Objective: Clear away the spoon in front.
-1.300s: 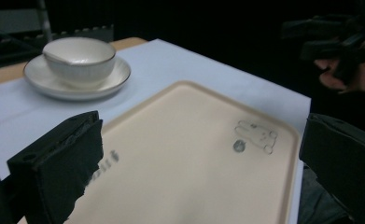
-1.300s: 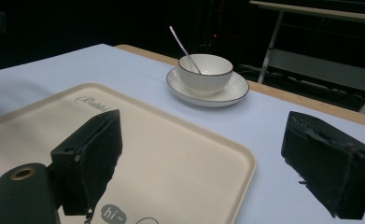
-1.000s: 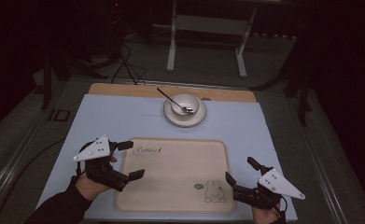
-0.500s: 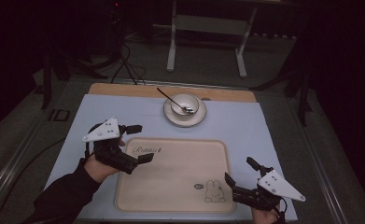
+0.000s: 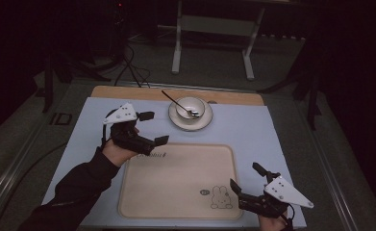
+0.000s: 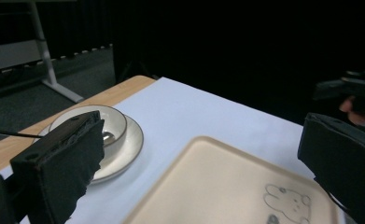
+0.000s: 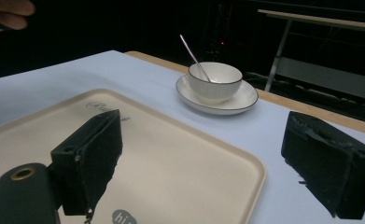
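Glossy white round bowl (image 5: pixel 191 106) with thin metal spoon (image 5: pixel 175 100) sits on saucer (image 5: pixel 191 121), far centre of pale-blue surface (image 5: pixel 282 139). Smooth beige rounded-rectangle tray (image 5: pixel 176 180) near. Left gripper (image 5: pixel 152 129) jaws apart, raised over tray's far-left corner, bowl just right. Right gripper (image 5: pixel 245 178) jaws apart, tray's near-right corner.

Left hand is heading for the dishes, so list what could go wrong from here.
The spoon leans loose in the bowl, its handle pointing toward the left gripper; a brush could flip it out. The bowl merely sits on its saucer, so a one-sided pinch might tip or slide it.
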### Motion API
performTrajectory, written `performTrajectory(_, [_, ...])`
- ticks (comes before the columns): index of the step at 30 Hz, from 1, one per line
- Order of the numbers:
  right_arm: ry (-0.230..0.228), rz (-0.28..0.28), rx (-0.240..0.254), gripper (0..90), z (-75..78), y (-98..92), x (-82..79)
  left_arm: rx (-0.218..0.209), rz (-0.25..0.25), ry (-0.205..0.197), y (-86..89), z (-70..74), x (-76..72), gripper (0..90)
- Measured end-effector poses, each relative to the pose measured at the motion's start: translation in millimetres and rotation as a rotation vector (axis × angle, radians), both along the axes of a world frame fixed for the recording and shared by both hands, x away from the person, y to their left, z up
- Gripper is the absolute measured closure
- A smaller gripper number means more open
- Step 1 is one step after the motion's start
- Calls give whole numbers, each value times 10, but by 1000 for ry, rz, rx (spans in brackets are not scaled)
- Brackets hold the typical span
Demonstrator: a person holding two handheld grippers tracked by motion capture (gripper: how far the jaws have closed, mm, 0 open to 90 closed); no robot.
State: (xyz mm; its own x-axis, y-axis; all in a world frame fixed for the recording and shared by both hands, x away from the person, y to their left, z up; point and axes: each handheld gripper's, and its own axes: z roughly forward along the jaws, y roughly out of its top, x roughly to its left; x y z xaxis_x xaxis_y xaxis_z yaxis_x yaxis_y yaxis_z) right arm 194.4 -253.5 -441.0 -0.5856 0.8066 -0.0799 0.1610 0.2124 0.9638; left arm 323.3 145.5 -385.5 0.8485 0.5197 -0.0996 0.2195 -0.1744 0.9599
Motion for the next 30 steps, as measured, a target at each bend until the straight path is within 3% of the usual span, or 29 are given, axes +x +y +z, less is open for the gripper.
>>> performTrajectory(17, [-6, 7, -7, 124, 4, 8, -17, -5, 95, 15, -154, -148, 588, 14])
performTrajectory(25, [-4, 8, -5, 124, -1, 6, -22, -5, 153, 47, -159, -351, 856, 38])
performTrajectory(30, [-4, 11, -6, 124, -4, 6, -23, -5, 176, 101, -158, -504, 1031, 60])
